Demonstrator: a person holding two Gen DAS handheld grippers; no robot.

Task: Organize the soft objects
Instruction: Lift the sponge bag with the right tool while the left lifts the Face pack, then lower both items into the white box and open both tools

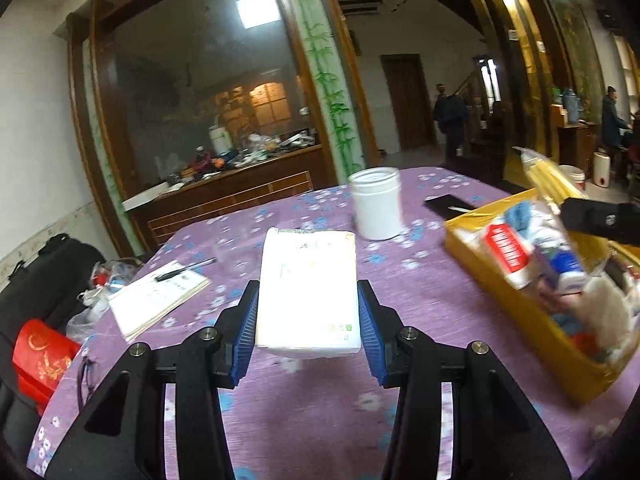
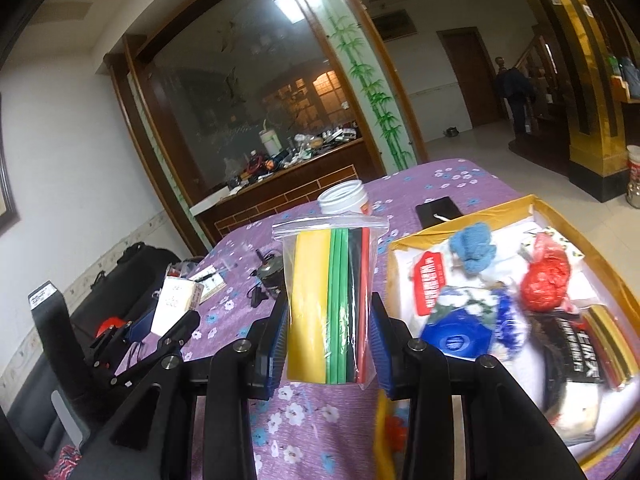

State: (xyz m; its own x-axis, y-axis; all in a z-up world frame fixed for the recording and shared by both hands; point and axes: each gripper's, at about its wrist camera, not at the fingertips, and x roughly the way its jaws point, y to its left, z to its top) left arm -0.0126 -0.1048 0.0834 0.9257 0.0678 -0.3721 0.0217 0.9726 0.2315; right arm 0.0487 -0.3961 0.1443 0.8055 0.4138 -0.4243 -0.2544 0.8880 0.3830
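Both hand-held grippers over a worktop (image 1: pixel 320 400) covered in purple flowered cloth, each loaded. The yellow box (image 2: pixel 624 292) at the right already holds a heap of soft items, among them a blue knitted piece (image 2: pixel 474 248), a red crumpled bag (image 2: pixel 546 276) and a blue-and-white packet (image 2: pixel 460 334); by that heap the sorting appears well advanced, with at least the two held items not yet put down. The left gripper (image 1: pixel 308 312) has its fingers (image 1: pixel 248 320) clamped on the sides of a white tissue pack (image 1: pixel 308 292), which is held clear of the cloth, left of the box and in front of an open white jar (image 1: pixel 378 204). The right gripper (image 2: pixel 330 336) has its fingers (image 2: pixel 278 332) closed on a clear zip bag (image 2: pixel 332 300) of yellow, green, black and red strips, held upright just left of the box's near corner. A notebook with a pen (image 1: pixel 160 296) lies at the worktop's left; a dark flat object (image 2: pixel 438 208), possibly a phone, lies beyond the box. Whether other loose soft items remain on the cloth cannot be told from these views.
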